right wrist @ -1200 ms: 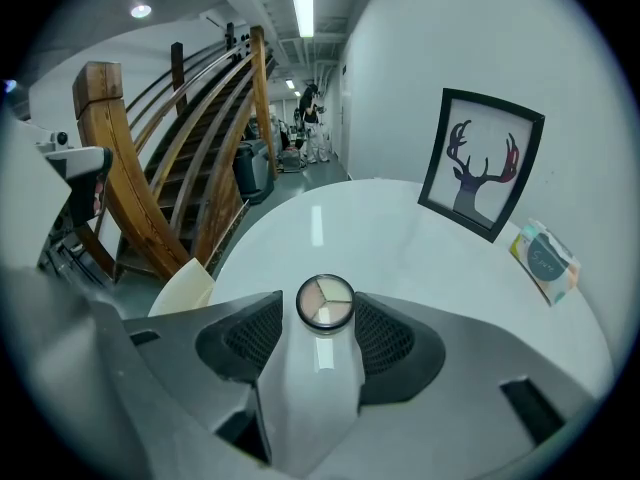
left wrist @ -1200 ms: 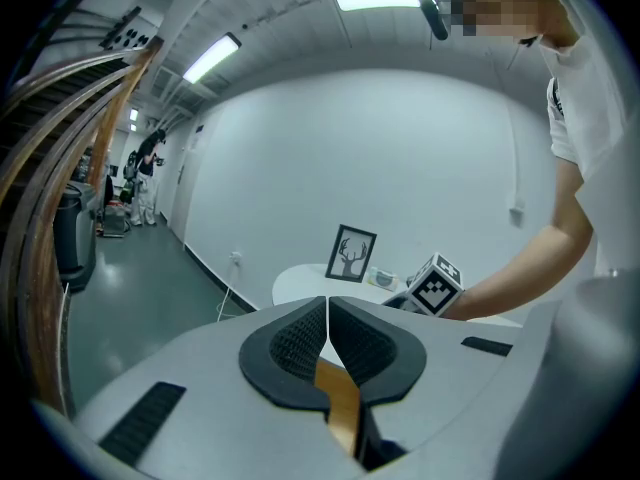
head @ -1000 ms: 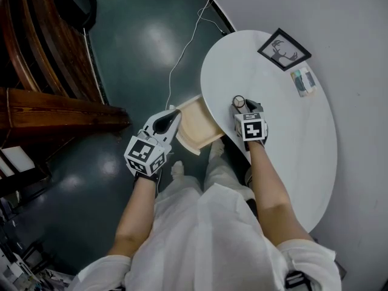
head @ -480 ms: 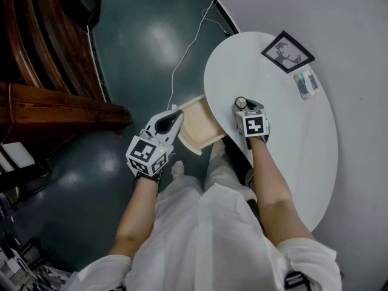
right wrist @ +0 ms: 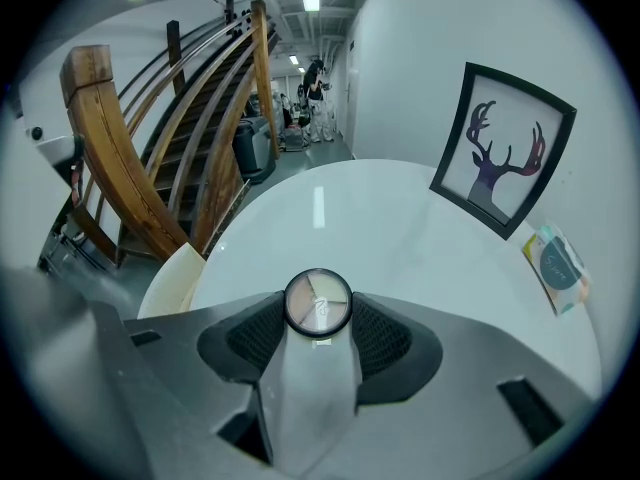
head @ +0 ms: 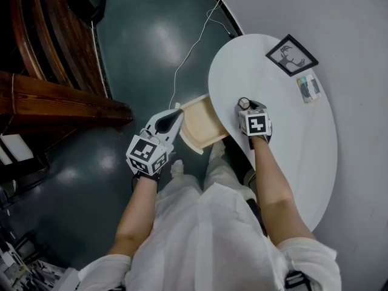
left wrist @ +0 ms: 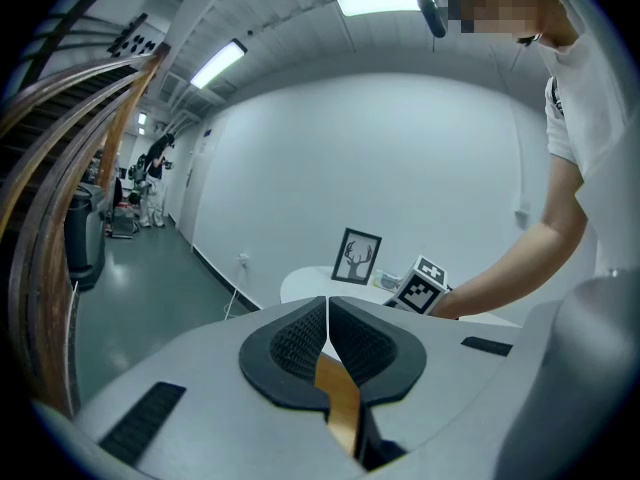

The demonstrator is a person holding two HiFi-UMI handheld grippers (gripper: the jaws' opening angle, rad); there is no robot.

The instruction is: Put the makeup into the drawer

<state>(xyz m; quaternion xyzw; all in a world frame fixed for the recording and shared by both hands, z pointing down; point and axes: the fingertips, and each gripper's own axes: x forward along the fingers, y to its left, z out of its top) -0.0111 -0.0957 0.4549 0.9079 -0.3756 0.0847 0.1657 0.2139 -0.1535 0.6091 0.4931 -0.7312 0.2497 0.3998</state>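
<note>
Compact in right gripper, drawer half-hidden

The makeup compact was black-rimmed with beige and tan segments, the drawer pale wood, the table white, the floor dark teal, and the deer picture black-framed.

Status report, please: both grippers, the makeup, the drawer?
Left gripper shut on drawer edge, drawer open. Right gripper shut on makeup compact, above table. Path to drawer looks free.

Head view overhead; gripper views across table
</note>
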